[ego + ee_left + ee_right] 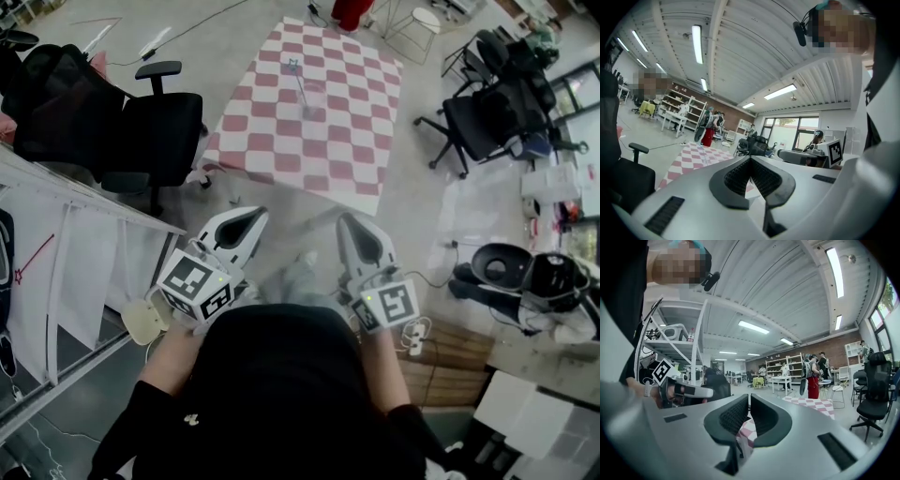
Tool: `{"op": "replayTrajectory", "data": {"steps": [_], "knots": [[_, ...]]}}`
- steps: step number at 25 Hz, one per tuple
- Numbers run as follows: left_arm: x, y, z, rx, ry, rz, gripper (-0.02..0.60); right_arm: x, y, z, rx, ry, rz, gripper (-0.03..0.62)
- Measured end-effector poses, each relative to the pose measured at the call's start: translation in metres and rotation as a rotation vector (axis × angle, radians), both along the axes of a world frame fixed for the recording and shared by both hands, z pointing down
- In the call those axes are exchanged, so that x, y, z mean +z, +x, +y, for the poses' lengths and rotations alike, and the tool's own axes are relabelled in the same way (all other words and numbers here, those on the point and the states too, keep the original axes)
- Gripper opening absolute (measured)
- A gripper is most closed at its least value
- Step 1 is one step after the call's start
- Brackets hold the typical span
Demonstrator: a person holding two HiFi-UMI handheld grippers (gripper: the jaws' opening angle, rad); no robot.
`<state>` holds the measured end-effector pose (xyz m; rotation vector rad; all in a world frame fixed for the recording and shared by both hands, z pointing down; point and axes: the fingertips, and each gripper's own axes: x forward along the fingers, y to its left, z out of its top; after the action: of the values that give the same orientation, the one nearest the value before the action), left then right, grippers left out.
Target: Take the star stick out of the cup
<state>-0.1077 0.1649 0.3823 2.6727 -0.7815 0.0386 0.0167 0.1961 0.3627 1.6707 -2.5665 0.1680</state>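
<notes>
Star stick [298, 77] is standing in the clear cup [312, 99] on the red-and-white checkered table [272, 141], upper middle of the head view. The 2 grippers are well short of it at lower middle: left gripper [253, 216] and right gripper [346, 219], both pinched together on nothing. Black office chair [155, 131] at left.

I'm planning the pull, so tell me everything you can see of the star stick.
The star stick is a thin pale rod with a small bluish star on top. It stands in the clear cup on the red-and-white checkered table, leaning left in the head view. Only the cup touches it. Material unclear at this distance.
</notes>
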Motion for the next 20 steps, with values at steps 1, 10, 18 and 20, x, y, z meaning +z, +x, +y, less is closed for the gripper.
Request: {"op": "replayTrajectory", "data": {"steps": [1,10,18,20], "knots": [[0.002,0.002,-0.006,-0.004,-0.004,0.0,0.04,0.003,0.003,-0.006,-0.006,-0.003,-0.001,0.028],[0.008,0.041,-0.073,-0.061,-0.015,-0.042,0.04,0.015,0.05,-0.078,-0.056,-0.013,-0.049,0.028],[0.009,0.104,-0.136,-0.125,-0.027,-0.062,0.04,0.014,0.115,-0.148,-0.124,-0.013,-0.094,0.028],[0.01,0.118,-0.148,-0.147,-0.035,-0.066,0.04,0.017,0.13,-0.162,-0.141,-0.016,-0.1,0.028]]}}
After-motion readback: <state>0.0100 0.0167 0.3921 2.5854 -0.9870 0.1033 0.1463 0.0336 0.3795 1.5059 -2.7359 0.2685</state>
